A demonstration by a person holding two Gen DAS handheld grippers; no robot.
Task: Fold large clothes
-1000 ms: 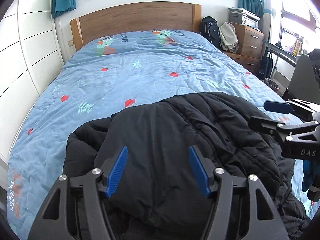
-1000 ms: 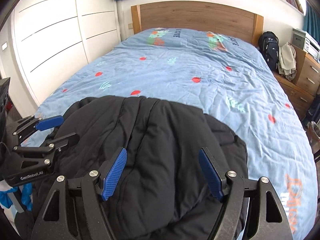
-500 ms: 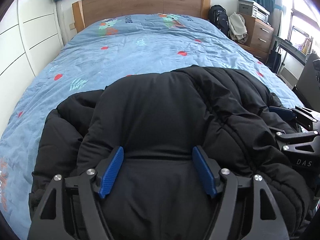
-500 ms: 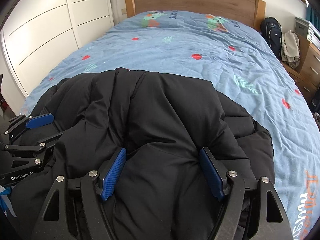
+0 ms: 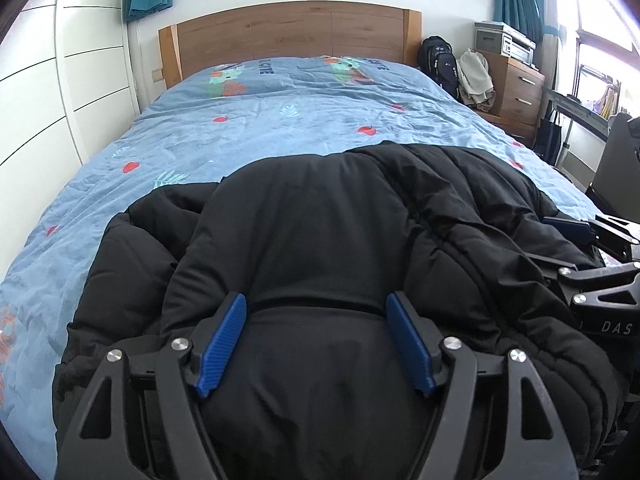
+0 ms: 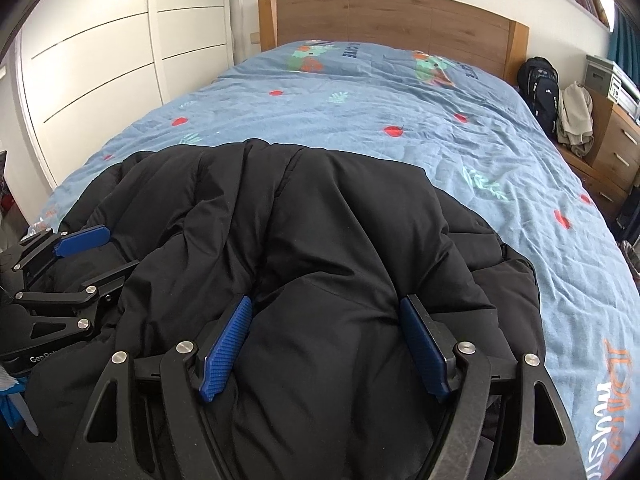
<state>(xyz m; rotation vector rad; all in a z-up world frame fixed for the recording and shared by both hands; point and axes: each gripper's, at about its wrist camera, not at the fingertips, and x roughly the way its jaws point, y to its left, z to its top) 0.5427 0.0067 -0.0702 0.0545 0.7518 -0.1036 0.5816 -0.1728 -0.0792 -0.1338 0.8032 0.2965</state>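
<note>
A bulky black puffer jacket (image 5: 328,240) lies bunched at the near end of the bed; it also fills the right wrist view (image 6: 320,240). My left gripper (image 5: 316,308) is open, its blue fingers pressed into the jacket's padding on either side of a fold. My right gripper (image 6: 326,308) is open too, its fingers straddling a bulge of the jacket. Each gripper shows in the other's view: the right one at the right edge (image 5: 576,244), the left one at the left edge (image 6: 100,252). Neither is closed on fabric.
The bed has a light blue patterned duvet (image 5: 300,120) and a wooden headboard (image 5: 292,36). White wardrobe doors (image 6: 100,60) stand to the left. A black backpack (image 5: 442,64), a beige garment and a wooden dresser (image 5: 516,88) stand at the right.
Both grippers came down from above the jacket and pushed forward into it. The jacket now bulges up between the open fingers. The views have tilted up slightly since half a second ago.
</note>
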